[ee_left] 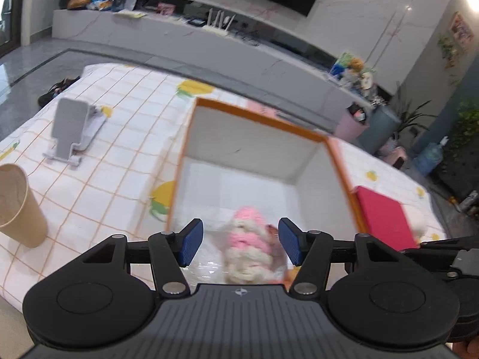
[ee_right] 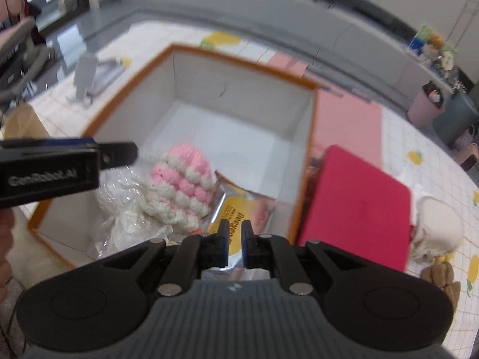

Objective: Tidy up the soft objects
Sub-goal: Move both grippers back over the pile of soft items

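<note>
An orange-rimmed white box [ee_left: 263, 119] [ee_right: 239, 65] stands open on the checked tablecloth. Inside lie a pink-and-white knitted toy [ee_left: 248, 248] [ee_right: 182, 185], a clear crinkly bag with white stuff [ee_right: 125, 209] and a yellow-and-silver snack packet [ee_right: 239, 209]. My left gripper [ee_left: 241, 242] is open above the box, its jaws either side of the knitted toy and apart from it; it also shows in the right wrist view [ee_right: 116, 152]. My right gripper [ee_right: 235, 236] is nearly shut with nothing between its pads, just above the packet.
A red pad [ee_right: 356, 206] [ee_left: 383, 215] lies right of the box, with a white plush [ee_right: 437, 227] and a brown plush [ee_right: 443, 278] beyond it. A paper cup [ee_left: 18, 206] and a grey phone stand [ee_left: 71, 128] are on the left.
</note>
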`<act>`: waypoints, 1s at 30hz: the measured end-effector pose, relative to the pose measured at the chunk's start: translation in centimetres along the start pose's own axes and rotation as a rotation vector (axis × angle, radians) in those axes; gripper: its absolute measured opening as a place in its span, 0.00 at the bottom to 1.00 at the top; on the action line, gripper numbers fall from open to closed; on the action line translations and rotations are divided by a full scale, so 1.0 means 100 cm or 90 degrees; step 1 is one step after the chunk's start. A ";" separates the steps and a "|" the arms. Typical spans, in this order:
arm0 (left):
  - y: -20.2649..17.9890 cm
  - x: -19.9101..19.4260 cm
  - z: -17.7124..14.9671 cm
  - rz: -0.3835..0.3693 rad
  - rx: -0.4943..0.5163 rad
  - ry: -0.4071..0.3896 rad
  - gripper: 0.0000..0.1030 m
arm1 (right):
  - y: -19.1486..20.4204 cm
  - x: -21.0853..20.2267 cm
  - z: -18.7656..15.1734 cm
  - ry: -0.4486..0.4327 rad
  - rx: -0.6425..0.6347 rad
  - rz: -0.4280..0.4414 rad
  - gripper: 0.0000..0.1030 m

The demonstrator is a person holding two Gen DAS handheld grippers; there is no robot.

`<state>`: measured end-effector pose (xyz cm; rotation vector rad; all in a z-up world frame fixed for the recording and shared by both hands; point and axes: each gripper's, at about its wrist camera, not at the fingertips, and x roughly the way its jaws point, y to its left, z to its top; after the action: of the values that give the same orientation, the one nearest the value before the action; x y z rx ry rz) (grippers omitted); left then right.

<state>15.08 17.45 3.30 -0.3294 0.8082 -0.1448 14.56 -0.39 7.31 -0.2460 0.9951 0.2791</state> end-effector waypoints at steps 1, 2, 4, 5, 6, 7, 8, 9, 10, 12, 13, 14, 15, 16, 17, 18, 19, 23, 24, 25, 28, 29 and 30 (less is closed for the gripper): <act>-0.006 -0.005 -0.001 -0.001 0.007 -0.003 0.66 | -0.005 -0.011 -0.004 -0.019 0.011 0.006 0.27; -0.012 -0.010 -0.001 -0.008 0.016 -0.004 0.66 | -0.010 -0.021 -0.007 -0.036 0.022 0.011 0.34; -0.025 -0.023 -0.002 -0.033 0.026 -0.011 0.66 | -0.022 -0.038 -0.012 -0.058 0.042 0.022 0.43; -0.032 -0.029 -0.002 -0.044 0.030 -0.015 0.67 | -0.027 -0.048 -0.015 -0.068 0.051 0.028 0.43; -0.041 -0.035 -0.002 -0.050 0.039 -0.019 0.67 | -0.032 -0.058 -0.018 -0.078 0.057 0.032 0.45; -0.050 -0.040 -0.002 -0.052 0.052 -0.024 0.67 | -0.038 -0.063 -0.021 -0.090 0.061 0.033 0.51; -0.062 -0.045 -0.002 -0.050 0.071 -0.033 0.68 | -0.043 -0.072 -0.025 -0.103 0.065 0.029 0.55; -0.074 -0.049 -0.003 -0.047 0.094 -0.041 0.70 | -0.050 -0.080 -0.029 -0.114 0.070 0.021 0.63; -0.084 -0.051 -0.004 -0.045 0.115 -0.049 0.72 | -0.056 -0.083 -0.033 -0.121 0.077 0.015 0.73; -0.108 -0.054 -0.006 -0.039 0.151 -0.059 0.72 | -0.073 -0.096 -0.041 -0.145 0.095 0.005 0.87; -0.120 -0.054 -0.007 -0.038 0.168 -0.061 0.72 | -0.082 -0.103 -0.047 -0.163 0.109 -0.002 0.91; -0.131 -0.054 -0.007 -0.040 0.181 -0.061 0.72 | -0.092 -0.108 -0.051 -0.172 0.120 -0.007 0.92; -0.141 -0.052 -0.008 -0.044 0.189 -0.060 0.72 | -0.101 -0.111 -0.054 -0.176 0.129 -0.012 0.93; -0.152 -0.050 -0.009 -0.047 0.196 -0.056 0.72 | -0.111 -0.113 -0.058 -0.180 0.137 -0.015 0.93; -0.162 -0.047 -0.010 -0.049 0.200 -0.053 0.72 | -0.122 -0.114 -0.062 -0.187 0.147 -0.020 0.93; -0.174 -0.043 -0.011 -0.051 0.206 -0.050 0.72 | -0.133 -0.115 -0.066 -0.190 0.160 -0.024 0.95; -0.182 -0.039 -0.014 -0.054 0.211 -0.047 0.72 | -0.145 -0.115 -0.070 -0.190 0.171 -0.028 0.96; -0.225 -0.011 -0.021 -0.056 0.230 -0.029 0.72 | -0.193 -0.104 -0.089 -0.184 0.205 -0.014 0.97; -0.233 -0.003 -0.023 -0.059 0.234 -0.023 0.72 | -0.205 -0.099 -0.095 -0.183 0.220 -0.007 0.97; -0.244 0.006 -0.024 -0.064 0.239 -0.015 0.72 | -0.219 -0.094 -0.101 -0.177 0.239 -0.004 0.97; -0.271 0.032 -0.031 -0.076 0.246 0.010 0.72 | -0.257 -0.074 -0.118 -0.154 0.292 -0.021 0.97; -0.280 0.042 -0.034 -0.076 0.248 0.019 0.72 | -0.270 -0.068 -0.124 -0.141 0.315 -0.035 0.97; -0.288 0.051 -0.038 -0.075 0.251 0.028 0.72 | -0.281 -0.062 -0.129 -0.130 0.344 -0.049 0.97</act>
<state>15.79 -11.78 7.23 -0.0006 0.7836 -0.4168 10.77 -31.75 7.97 0.2318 0.8224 -0.0406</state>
